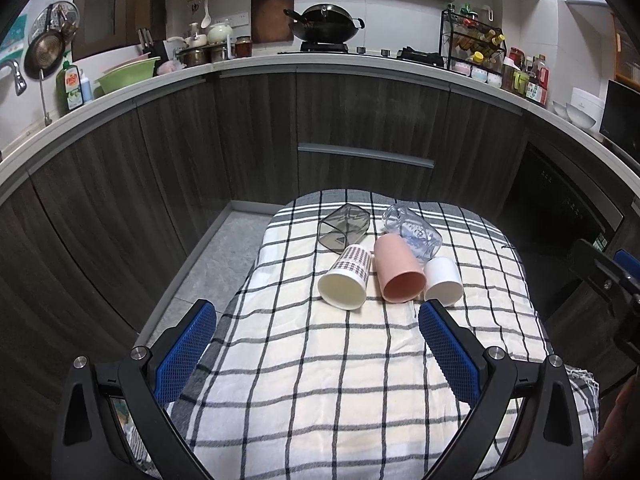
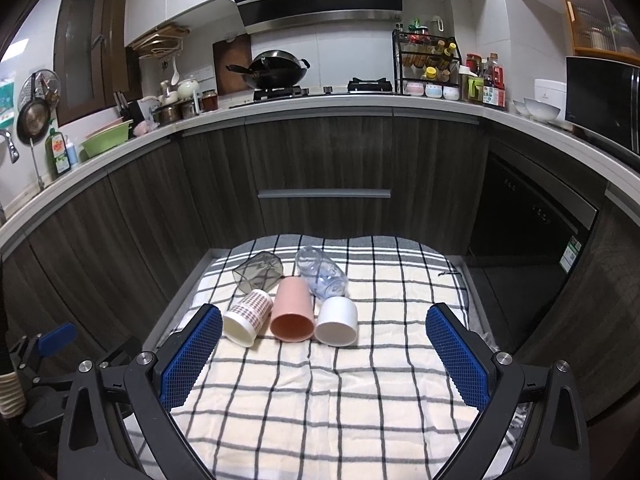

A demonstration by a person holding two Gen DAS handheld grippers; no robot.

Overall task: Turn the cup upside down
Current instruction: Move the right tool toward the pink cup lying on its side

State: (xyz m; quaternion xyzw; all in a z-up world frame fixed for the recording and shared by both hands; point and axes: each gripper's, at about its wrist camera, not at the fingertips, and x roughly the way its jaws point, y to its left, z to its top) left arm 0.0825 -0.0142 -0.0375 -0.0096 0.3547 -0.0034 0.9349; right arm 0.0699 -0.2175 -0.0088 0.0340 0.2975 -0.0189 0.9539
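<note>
Several cups lie on their sides on a checked cloth (image 1: 340,360) (image 2: 340,392). A checked-pattern cup (image 1: 346,278) (image 2: 246,318), a pink cup (image 1: 398,270) (image 2: 291,312) and a white cup (image 1: 442,280) (image 2: 337,320) lie in a row, mouths facing me. Behind them lie a smoky grey square cup (image 1: 344,226) (image 2: 259,272) and a clear glass cup (image 1: 414,232) (image 2: 322,274). My left gripper (image 1: 318,320) is open and empty, just short of the row. My right gripper (image 2: 324,324) is open and empty, its left pad beside the checked-pattern cup.
The cloth covers a small table with its edges close on both sides. Dark wood cabinets (image 1: 360,120) and a counter (image 2: 320,100) with a wok (image 2: 276,68) stand behind. The right gripper shows at the right edge of the left wrist view (image 1: 608,280); the left one shows at the lower left of the right wrist view (image 2: 48,344).
</note>
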